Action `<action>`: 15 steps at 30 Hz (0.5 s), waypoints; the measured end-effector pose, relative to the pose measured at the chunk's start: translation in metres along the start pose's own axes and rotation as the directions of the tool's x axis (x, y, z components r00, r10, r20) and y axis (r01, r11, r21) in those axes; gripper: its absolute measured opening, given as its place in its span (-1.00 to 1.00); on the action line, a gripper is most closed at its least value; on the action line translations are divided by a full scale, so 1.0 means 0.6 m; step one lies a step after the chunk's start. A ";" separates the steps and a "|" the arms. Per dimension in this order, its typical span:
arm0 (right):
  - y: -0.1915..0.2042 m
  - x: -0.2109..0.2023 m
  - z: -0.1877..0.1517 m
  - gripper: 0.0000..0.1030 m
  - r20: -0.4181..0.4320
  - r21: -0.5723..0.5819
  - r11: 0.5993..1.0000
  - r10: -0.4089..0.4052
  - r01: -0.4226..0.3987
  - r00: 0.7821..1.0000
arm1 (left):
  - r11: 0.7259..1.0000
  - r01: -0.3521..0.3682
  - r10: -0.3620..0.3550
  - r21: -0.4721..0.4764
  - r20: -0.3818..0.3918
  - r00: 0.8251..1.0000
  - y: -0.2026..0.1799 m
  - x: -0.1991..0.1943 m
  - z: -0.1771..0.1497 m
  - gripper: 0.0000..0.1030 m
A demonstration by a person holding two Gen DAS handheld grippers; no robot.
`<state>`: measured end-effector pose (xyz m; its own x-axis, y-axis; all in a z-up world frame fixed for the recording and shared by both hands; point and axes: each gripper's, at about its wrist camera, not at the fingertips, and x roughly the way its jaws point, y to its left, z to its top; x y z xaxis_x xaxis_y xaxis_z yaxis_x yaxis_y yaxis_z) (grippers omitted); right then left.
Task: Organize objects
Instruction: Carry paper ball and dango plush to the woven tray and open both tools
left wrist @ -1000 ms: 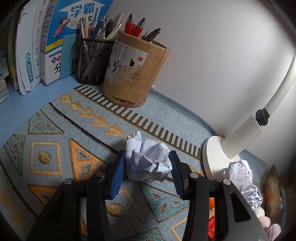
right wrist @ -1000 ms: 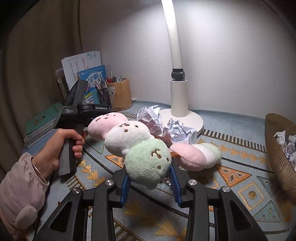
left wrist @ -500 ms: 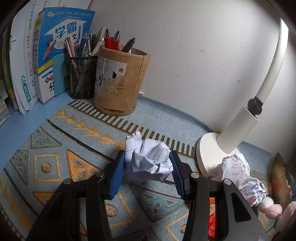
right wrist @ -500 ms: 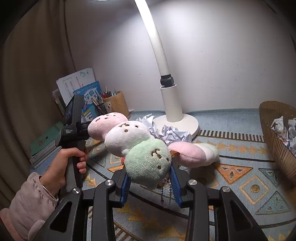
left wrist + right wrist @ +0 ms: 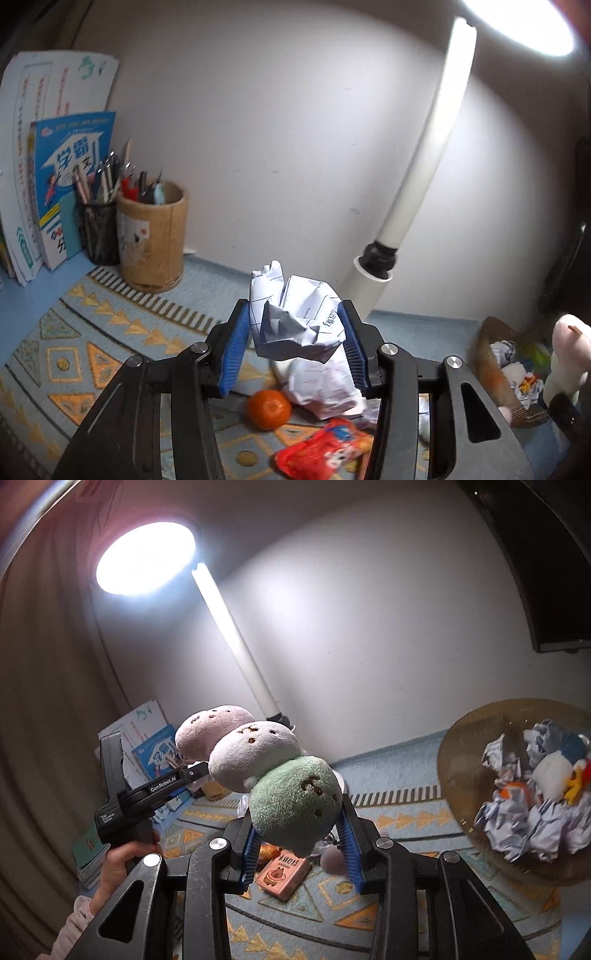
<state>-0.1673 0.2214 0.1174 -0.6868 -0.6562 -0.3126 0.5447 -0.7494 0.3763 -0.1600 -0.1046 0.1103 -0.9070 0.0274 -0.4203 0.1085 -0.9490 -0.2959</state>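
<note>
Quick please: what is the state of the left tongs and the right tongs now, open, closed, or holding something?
Left tongs: closed on the crumpled paper ball.
Right tongs: closed on the plush dango toy, at its green end.

crumpled paper ball [image 5: 295, 325] | lifted || three-ball plush skewer [image 5: 280, 775] | lifted

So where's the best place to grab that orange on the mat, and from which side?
Probably from above, jaws across the widest part of the orange: it is round, sits stem-up on the mat, and the red snack packet and crumpled paper crowd its right side.
</note>
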 end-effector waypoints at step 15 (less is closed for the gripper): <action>-0.178 -0.187 0.150 -0.27 0.214 0.043 0.924 -0.381 0.381 0.899 | 0.899 0.380 -0.373 0.216 -0.071 0.925 -0.406 0.040 -0.017 -0.13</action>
<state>-0.1917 0.3831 0.1904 -0.9283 -0.2859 -0.2379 0.2209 -0.9384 0.2657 -0.2042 0.1304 0.1634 -0.8505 0.4020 -0.3392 -0.3348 -0.9111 -0.2403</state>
